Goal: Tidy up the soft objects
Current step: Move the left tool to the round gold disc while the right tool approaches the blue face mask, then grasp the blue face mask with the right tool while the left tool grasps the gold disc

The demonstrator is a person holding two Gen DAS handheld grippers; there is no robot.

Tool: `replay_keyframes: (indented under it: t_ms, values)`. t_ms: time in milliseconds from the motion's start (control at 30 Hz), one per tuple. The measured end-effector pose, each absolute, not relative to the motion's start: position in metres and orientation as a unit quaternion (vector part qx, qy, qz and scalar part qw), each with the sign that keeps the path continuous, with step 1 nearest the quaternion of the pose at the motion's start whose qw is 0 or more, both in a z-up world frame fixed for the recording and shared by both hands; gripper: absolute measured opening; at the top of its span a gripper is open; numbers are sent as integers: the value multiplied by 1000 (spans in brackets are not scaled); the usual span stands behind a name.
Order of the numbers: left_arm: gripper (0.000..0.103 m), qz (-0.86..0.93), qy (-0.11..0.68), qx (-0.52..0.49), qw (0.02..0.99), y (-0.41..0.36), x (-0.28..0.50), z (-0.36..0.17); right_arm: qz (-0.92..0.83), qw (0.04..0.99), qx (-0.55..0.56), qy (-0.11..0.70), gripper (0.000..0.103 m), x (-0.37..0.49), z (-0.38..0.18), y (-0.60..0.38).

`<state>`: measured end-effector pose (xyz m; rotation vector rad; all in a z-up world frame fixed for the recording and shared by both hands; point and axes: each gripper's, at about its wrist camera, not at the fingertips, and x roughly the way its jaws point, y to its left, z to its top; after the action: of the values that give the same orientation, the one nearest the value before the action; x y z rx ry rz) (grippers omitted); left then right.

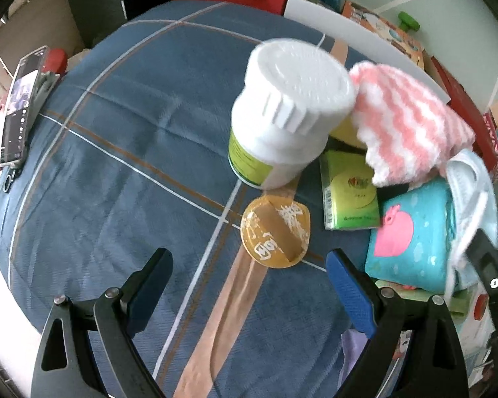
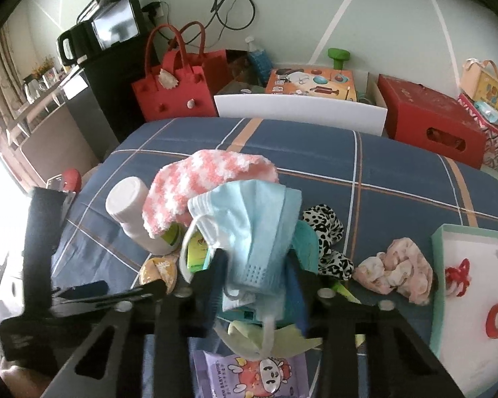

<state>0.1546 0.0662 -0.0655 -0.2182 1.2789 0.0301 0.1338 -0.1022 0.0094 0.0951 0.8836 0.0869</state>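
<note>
Fingers, right: right gripper [image 2: 254,275] closed on the mask [image 2: 252,219], pads pinching its lower pleated end; the cloth bunches between them
Fingers, left: left gripper [image 1: 249,285] open and empty, poised above the bed [image 1: 116,165], with the sauce cup [image 1: 275,232] just ahead of the tips
Mask: pale blue, pleated, light and limp; white ear loops hang loose below and could snag on neighbours when lifted; judged best held by the pleated body, as now, not by a loop
Sock: pink-and-white fuzzy sock [image 2: 196,182], draped over the pile and leaning on the bottle [image 1: 289,112]; soft, compressible, non-slip; take a pinch at a free edge, away from the bottle cap
Scrunchies: spotted scrunchie [image 2: 328,232] and pink scrunchie [image 2: 395,268], lying on the bed right of the pile, near each other; light, springy, easy to pinch anywhere on the ring
Hard items: bottle upright but crowded by the sock, likely to tip if the sock drags; tissue pack [image 1: 348,192] and teal pouch [image 1: 411,232] lie beneath the soft things
Box: open teal-rimmed box [image 2: 455,298] at the right edge, holding a red tape roll and a red tie; a probable drop place
Open room: bare bedspread on the left and far side; near edge cluttered with a wipes pack [image 2: 252,378]; phone [image 1: 20,109] stands at the left edge
</note>
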Motion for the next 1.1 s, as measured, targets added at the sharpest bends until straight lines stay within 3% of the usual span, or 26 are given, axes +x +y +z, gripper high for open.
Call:
replay_keyframes:
  t_ms: [133, 267, 567, 733, 833, 1100]
  values:
    - [93, 14, 603, -93, 792, 62, 161, -76, 45, 902, 61, 425, 23, 133, 11, -109]
    - [80, 12, 612, -93, 785, 61, 166, -85, 48, 901, 70, 426, 19, 131, 11, -114]
    - [78, 4, 592, -85, 801, 61, 171, -84, 55, 900, 73, 427, 18, 129, 11, -120]
    - [65, -14, 590, -89, 802, 51, 174, -83, 56, 899, 71, 428, 18, 128, 11, -121]
    - [50, -25, 587, -88, 804, 44, 174, -81, 56, 899, 72, 429, 18, 127, 11, -121]
    - [48, -21, 580, -90, 809, 46, 172, -76, 57, 899, 70, 430, 17, 126, 11, -123]
